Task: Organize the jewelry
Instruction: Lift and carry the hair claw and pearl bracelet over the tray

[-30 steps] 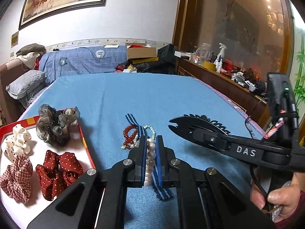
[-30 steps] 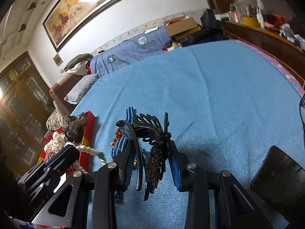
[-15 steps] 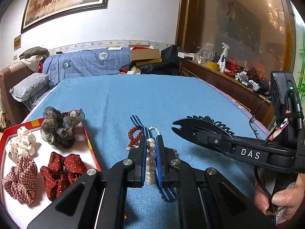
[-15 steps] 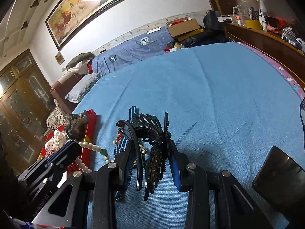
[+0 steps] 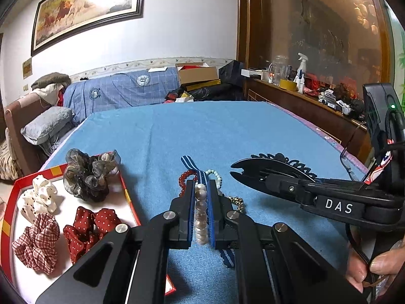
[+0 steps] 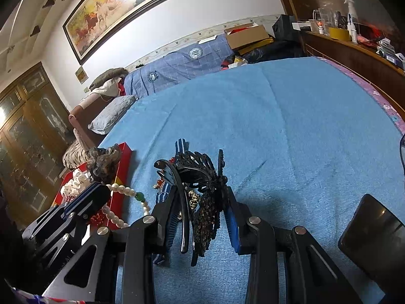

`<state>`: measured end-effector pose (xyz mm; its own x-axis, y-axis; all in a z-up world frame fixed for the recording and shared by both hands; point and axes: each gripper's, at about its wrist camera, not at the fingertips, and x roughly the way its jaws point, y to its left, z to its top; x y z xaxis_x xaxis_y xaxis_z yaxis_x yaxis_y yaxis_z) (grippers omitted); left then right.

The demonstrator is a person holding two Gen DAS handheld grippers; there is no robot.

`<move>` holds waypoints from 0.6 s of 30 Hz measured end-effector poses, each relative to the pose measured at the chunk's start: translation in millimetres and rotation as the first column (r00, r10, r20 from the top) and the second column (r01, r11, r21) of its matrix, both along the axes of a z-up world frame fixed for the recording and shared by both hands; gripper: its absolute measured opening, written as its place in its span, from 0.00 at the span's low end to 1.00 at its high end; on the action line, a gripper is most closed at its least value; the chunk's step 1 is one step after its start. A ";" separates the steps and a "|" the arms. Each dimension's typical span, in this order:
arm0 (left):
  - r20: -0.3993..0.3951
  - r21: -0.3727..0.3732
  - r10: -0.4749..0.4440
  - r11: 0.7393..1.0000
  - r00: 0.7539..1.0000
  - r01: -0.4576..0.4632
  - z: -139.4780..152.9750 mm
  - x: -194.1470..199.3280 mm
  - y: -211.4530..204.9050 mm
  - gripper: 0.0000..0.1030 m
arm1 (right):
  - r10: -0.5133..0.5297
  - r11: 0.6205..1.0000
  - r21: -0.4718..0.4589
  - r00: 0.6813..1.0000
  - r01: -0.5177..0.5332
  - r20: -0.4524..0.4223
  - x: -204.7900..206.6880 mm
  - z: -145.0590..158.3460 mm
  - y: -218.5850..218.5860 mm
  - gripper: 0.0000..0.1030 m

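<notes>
Left gripper (image 5: 201, 197) pinches a white pearl strand (image 5: 200, 217) between blue pads, lifted clear of the blue blanket (image 5: 227, 131); the strand hangs loose beside the red-rimmed white tray (image 5: 126, 192). Right gripper (image 6: 200, 207) clamps a black lacy butterfly hair claw (image 6: 202, 177), also off the blanket. Red bead bracelet (image 5: 186, 177), pale green bead bracelet (image 5: 215, 173) and blue striped ribbon (image 5: 195, 169) lie underneath. Tray holds four fabric scrunchies (image 5: 86, 174). Step, by my reading: both pieces picked, carry pending. Next calls for swinging each over the tray's bare part, then releasing low so pearls don't snag.
</notes>
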<state>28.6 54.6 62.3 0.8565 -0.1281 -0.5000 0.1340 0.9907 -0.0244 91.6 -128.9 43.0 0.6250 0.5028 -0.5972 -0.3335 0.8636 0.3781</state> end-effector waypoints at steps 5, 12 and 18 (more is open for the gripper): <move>0.012 0.018 0.002 1.000 1.000 -0.002 1.1 -2.1 -2.5 0.08 | 0.005 1.000 -0.004 1.000 -0.005 0.004 -1.6 0.4 1.2 0.36; 0.020 0.011 0.005 1.000 1.000 -0.005 3.1 -3.9 -1.0 0.08 | 0.015 1.000 -0.011 1.000 -0.014 0.017 -4.4 1.2 6.0 0.36; 0.030 0.008 0.006 1.000 1.000 -0.006 4.4 -7.1 0.2 0.08 | 0.017 1.000 -0.013 1.000 -0.017 0.021 -5.6 0.7 7.5 0.36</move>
